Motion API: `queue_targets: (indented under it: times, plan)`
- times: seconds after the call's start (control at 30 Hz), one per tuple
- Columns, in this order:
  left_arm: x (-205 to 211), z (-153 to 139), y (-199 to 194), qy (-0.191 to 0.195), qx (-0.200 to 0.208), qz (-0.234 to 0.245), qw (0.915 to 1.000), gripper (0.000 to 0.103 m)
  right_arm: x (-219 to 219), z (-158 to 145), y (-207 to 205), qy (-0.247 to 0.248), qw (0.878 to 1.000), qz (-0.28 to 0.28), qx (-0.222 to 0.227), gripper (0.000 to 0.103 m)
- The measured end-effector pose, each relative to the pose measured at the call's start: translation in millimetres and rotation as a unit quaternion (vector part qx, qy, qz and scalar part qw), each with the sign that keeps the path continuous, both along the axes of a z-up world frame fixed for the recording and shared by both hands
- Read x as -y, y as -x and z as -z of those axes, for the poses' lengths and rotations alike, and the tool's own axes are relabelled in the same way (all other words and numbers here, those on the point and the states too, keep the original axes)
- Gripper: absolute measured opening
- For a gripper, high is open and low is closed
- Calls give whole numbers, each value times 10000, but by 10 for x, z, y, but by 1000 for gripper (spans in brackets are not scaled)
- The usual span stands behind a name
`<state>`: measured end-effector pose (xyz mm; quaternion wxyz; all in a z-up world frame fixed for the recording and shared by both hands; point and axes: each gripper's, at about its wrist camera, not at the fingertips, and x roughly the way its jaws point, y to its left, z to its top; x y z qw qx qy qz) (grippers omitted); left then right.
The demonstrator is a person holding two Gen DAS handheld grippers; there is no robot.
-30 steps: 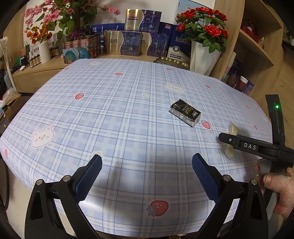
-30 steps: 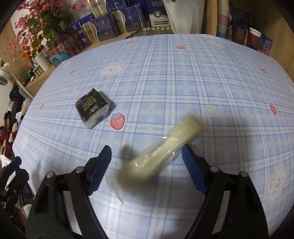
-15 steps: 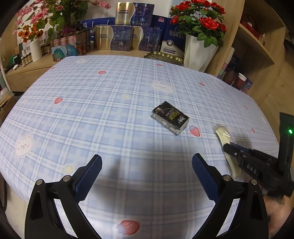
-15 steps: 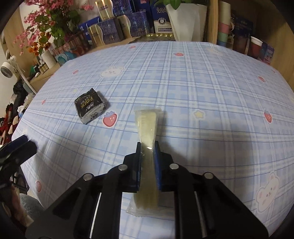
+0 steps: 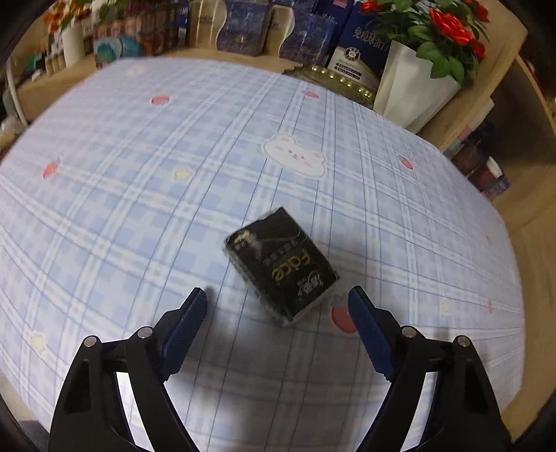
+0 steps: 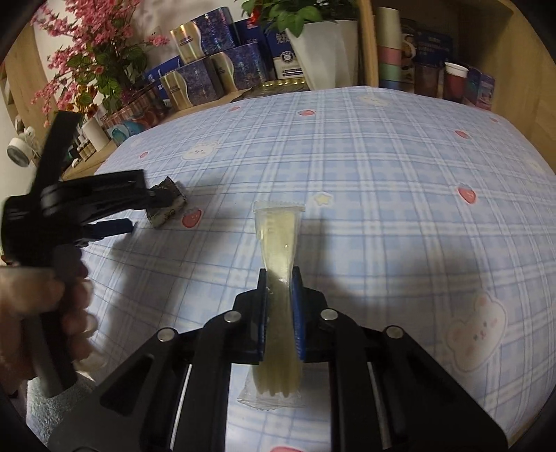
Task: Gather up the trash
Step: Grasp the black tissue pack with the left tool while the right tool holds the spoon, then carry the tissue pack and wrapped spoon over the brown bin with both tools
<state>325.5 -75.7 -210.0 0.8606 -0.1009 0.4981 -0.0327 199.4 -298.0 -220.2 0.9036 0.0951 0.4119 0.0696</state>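
Open tablecloth (image 5: 146,194) all round black packet (image 5: 282,269), boxes (image 5: 243,31) and vase (image 5: 410,94) crowding far edge

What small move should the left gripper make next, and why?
Probably ease forward and down until the pads straddle the black tissue pack. The left gripper, jaws closing, has the pack just ahead, not yet between the pads; the right gripper already clamps the clear wrapper.

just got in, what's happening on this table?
A person is clearing trash off the table with two handheld grippers. The right gripper is shut on a clear yellowish sachet. The left gripper is over the black packet, which lies on the cloth just ahead of its tips; its jaws are closing, but the pads are not on the packet yet.
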Motion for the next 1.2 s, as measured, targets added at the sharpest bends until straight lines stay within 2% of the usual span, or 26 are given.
queue_targets:
  times: [0.1,0.23,0.3,0.37,0.4,0.43,0.47,0.57,0.63,0.8,1.2]
  plan:
    - [89,30,-41,-282,58,12,9996,81,51,-51,118,-238,9996,-35,171,16]
    - [131,55,-79,-536,65,235,9983,81,31,-78,290,-219,9993,-81,287,16]
    - [113,53,-82,-582,87,305,9978,77,15,-61,385,-193,9993,-91,310,16]
    - [69,38,-67,-739,137,316,9967,49,18,-32,436,-226,9994,-72,270,16]
    - [39,29,-61,-730,155,345,9966,44,23,-20,450,-245,9994,-53,241,16]
    - [-13,19,-53,-636,159,390,9971,34,25,-9,470,-260,9994,-37,220,16]
    - [-71,10,-38,-513,144,440,9976,27,25,-5,490,-266,9994,-23,206,16]
    - [-204,-30,45,-392,184,596,9973,14,11,-25,546,-236,9995,-31,227,16]
    - [-263,-62,140,-430,249,717,9962,11,-7,-50,586,-223,9994,-55,258,16]
    - [-432,-139,439,-453,393,1041,9928,10,-67,-114,653,-213,9991,-131,334,16]
    - [-711,-457,1383,-80,576,1504,9869,10,-328,-236,937,-220,9976,-450,484,16]
